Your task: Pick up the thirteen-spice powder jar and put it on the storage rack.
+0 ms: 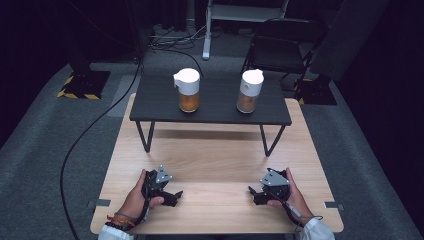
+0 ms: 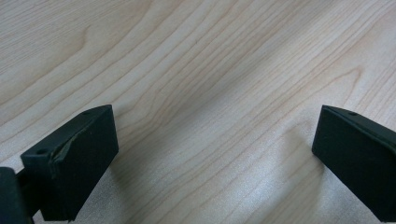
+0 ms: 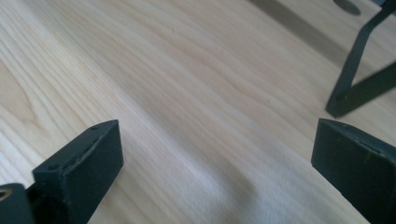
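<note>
A light wooden table (image 1: 215, 160) stands on grey carpet (image 1: 45, 150). Behind it the room is dark, with a black folding chair (image 1: 280, 47), a white stand (image 1: 207, 30), cables (image 1: 90, 130) trailing across the floor, and 2 yellow-and-black striped bases (image 1: 82, 85).

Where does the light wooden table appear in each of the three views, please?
High view: the wooden table spans the centre and bottom.
Left gripper view: it lies behind the left fingers, edge to edge.
Right gripper view: the same, behind the right fingers.
Shared landmark: the black stand, its leg at the right gripper view's top right.
</note>
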`<state>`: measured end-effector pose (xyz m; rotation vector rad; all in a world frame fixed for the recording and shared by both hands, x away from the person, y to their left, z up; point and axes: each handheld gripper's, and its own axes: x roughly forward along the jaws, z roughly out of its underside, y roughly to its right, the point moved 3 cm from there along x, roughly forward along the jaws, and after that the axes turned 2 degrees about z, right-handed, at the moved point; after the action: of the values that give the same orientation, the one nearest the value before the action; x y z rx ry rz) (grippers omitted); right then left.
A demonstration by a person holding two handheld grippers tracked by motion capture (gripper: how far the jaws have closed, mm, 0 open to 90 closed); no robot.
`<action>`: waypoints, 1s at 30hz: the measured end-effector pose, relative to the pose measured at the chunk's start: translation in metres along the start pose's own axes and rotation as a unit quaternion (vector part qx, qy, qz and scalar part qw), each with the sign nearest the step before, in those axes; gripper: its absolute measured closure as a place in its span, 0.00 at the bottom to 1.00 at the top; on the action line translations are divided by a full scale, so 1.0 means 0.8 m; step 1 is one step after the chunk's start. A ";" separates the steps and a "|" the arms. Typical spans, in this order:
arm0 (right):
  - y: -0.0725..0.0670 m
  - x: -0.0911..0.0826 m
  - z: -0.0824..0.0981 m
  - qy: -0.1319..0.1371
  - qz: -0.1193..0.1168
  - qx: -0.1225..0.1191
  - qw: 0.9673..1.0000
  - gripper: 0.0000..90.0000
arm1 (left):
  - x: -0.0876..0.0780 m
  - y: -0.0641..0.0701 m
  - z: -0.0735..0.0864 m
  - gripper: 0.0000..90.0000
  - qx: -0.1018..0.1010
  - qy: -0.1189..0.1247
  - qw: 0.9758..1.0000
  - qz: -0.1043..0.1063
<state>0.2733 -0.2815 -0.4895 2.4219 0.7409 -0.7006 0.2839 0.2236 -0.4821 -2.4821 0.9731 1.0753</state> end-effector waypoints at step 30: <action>0.062 -0.021 0.038 -0.043 -0.068 0.127 0.989 0.00 | 0.000 0.000 0.000 0.00 0.000 0.000 1.000 0.000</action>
<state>0.2819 -0.3413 -0.4864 2.5644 0.8310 -1.0019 0.2838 0.2235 -0.4821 -2.4821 0.9727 1.0754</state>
